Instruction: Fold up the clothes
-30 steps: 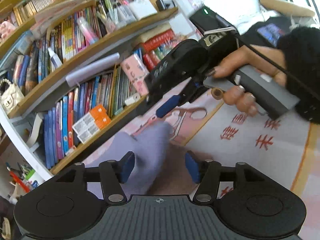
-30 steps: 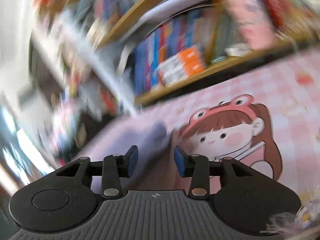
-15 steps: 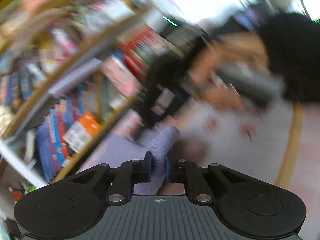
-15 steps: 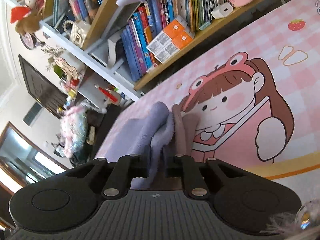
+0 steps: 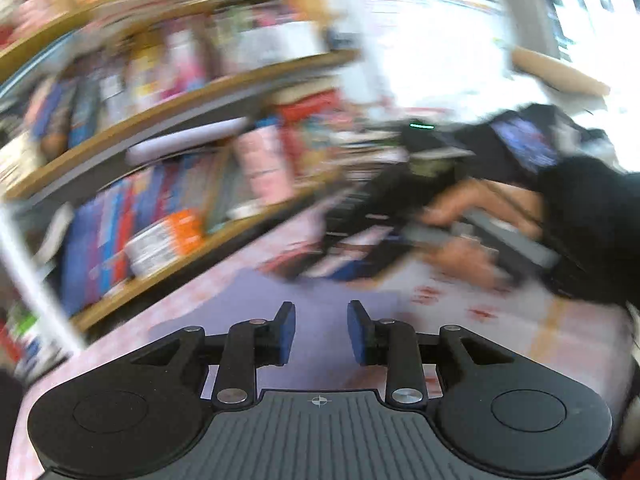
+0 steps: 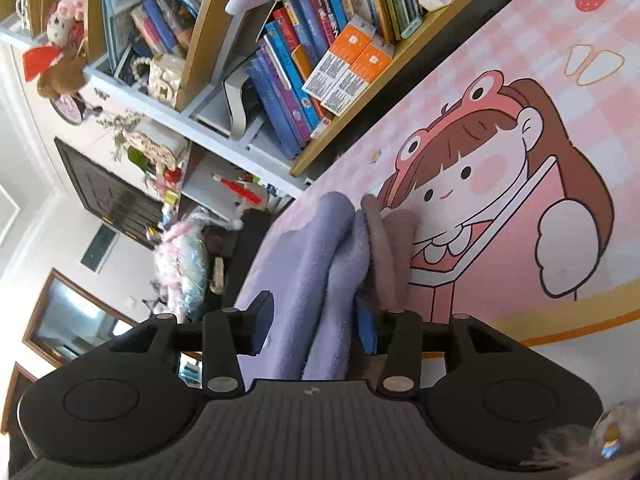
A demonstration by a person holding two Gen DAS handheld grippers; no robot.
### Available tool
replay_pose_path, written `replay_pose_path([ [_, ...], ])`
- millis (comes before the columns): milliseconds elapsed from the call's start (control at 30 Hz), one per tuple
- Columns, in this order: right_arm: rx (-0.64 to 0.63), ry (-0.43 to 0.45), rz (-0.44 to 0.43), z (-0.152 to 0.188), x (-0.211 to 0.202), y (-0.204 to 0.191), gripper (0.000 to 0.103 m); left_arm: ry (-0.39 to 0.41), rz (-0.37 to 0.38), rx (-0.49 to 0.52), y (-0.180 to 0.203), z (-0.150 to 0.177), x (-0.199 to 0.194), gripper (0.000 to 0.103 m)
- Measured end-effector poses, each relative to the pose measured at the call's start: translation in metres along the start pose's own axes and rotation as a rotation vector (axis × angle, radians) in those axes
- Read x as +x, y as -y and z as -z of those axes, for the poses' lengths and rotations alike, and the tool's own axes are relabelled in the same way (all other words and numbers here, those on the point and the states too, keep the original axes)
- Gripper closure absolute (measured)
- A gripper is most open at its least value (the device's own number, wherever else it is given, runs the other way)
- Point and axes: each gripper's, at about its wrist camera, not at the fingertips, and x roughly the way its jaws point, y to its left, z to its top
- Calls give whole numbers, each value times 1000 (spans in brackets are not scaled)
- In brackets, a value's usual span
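A lilac garment with a brown-mauve part lies on the pink cartoon desk mat [image 6: 520, 92]. In the right wrist view the lilac fabric [image 6: 320, 264] bunches up between my fingers, with the brown fold [image 6: 386, 248] beside it. My right gripper [image 6: 314, 320] stands open around the fabric, its jaws apart. In the blurred left wrist view my left gripper [image 5: 321, 333] is open and empty above flat lilac cloth [image 5: 320, 300]. The right gripper and the hand holding it [image 5: 460, 216] show there at the right.
A wooden bookshelf [image 6: 320, 48] full of books stands along the far edge of the desk; it also shows blurred in the left wrist view [image 5: 160, 160]. The mat has an orange border [image 6: 580, 316]. Toys and a bag sit past the desk's left end.
Both grippers were shut on the lilac fabric half a second ago and have now opened. The left gripper has let the cloth drop flat and is moving fast.
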Motion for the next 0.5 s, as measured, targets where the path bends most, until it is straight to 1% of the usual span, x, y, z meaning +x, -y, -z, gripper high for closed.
replay_pose_path([
  [33,-40,-3,23,1,2,-5,65,-23,-35,-31,-8,4,4,77],
  [67,-80,-5,46,3,4,-10,77,-50,-49,-50,-14,7,9,82],
  [100,-141,9,67,5,3,-18,87,-69,-49,-51,-15,11,14,82],
  [133,-228,45,71,9,-2,-29,94,-90,-37,-45,-13,14,18,82],
  [167,-322,90,64,13,-9,-43,98,-111,-26,-38,-11,17,23,82],
  [200,-373,119,48,16,-14,-51,98,-128,-20,-27,-7,21,26,82],
  [233,-398,138,26,18,-19,-57,98,-138,-21,-25,-6,24,28,83],
  [267,-410,136,52,20,-19,-60,98,-146,-18,-39,-5,26,31,85],
  [333,-408,83,203,21,-6,-52,98,-159,6,-62,-5,28,34,85],
  [367,-390,54,260,20,0,-45,97,-156,1,-57,-4,28,34,83],
  [400,-353,41,262,18,1,-38,97,-146,5,-63,-6,26,32,82],
  [433,-310,38,239,15,0,-32,97,-137,9,-69,-9,25,30,80],
  [467,-275,45,213,13,-3,-28,94,-127,14,-75,-11,23,28,77],
  [500,-246,58,185,11,-6,-25,93,-118,18,-81,-13,22,26,77],
])
